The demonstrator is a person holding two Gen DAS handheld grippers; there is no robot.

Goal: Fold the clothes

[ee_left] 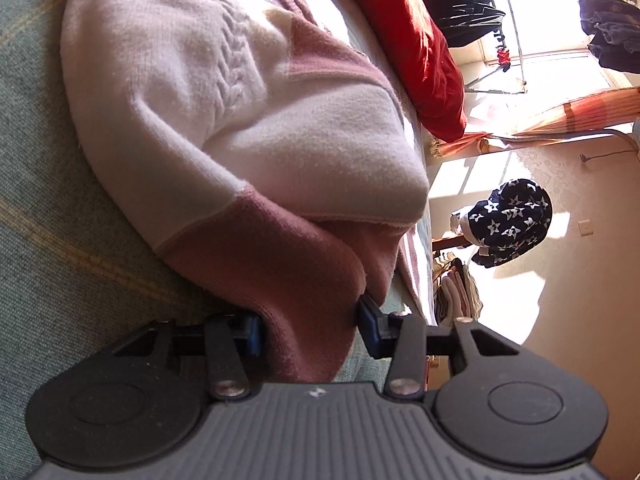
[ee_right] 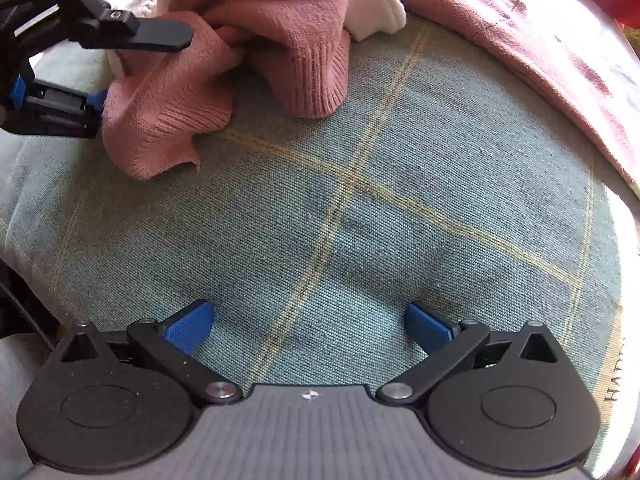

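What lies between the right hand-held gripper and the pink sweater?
Only bare blue-green cloth with yellow stripes; the right wrist view shows nothing resting between the open right hand-held gripper and the pink sweater.

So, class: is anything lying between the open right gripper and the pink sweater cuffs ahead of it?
Nothing visible: only bare green bedspread lies between the right gripper and the sweater, whose other end the left gripper pinches.

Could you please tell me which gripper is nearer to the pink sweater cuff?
Left. The left gripper has the pink sweater cuff between its fingers; the right gripper hangs open over bare green cover, apart from it.
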